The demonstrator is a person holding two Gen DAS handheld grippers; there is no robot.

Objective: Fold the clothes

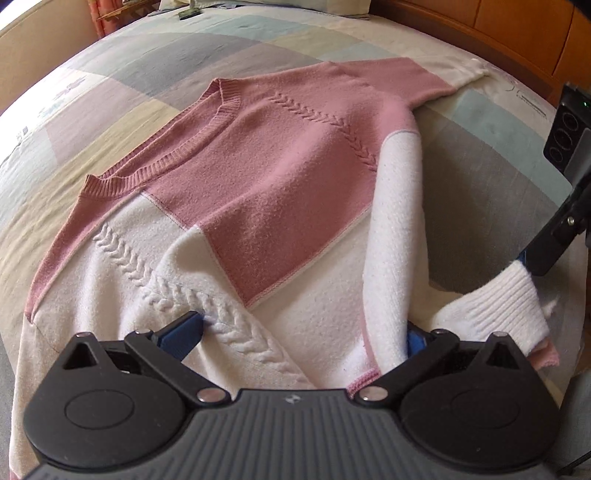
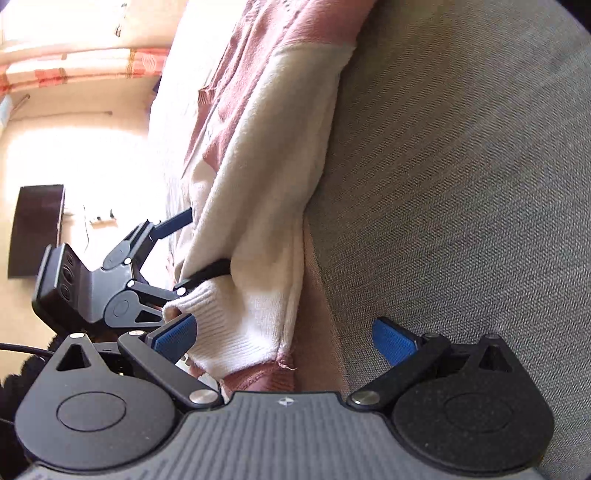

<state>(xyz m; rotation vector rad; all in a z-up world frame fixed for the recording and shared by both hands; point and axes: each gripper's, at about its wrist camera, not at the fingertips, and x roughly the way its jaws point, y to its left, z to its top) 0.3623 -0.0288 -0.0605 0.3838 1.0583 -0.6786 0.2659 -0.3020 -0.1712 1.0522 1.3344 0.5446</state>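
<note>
Item: pink and white sweater (image 1: 280,192), lying flat on a bed (image 1: 155,74) covered by a patchwork quilt, collar (image 1: 184,147) pointing toward the far left, one sleeve (image 1: 402,85) stretching toward the far right corner.

Left gripper (image 1: 303,328): sitting over the sweater's white lower part with its fingers spread wide, cloth lying between them. The left blue pad is touching the cable-knit ridge; the right pad is lying half hidden under the near sleeve (image 1: 395,236). Whether any cloth is being held cannot be told.

Right gripper (image 2: 284,336): fingers standing wide apart, the ribbed cuff (image 2: 229,332) of the near sleeve lying between them, touching the left blue pad and apart from the right one.

Left wrist view only: the whole sweater, pillows (image 1: 258,5) at the head of the bed, a wooden headboard (image 1: 498,26), and the right gripper's dark body entering at the right edge beside the cuff.

Right wrist view only: the left gripper seen from the side, pressing into the sweater, the grey patch of quilt (image 2: 461,184), a bright room with a dark panel (image 2: 35,229) standing near the wall.
</note>
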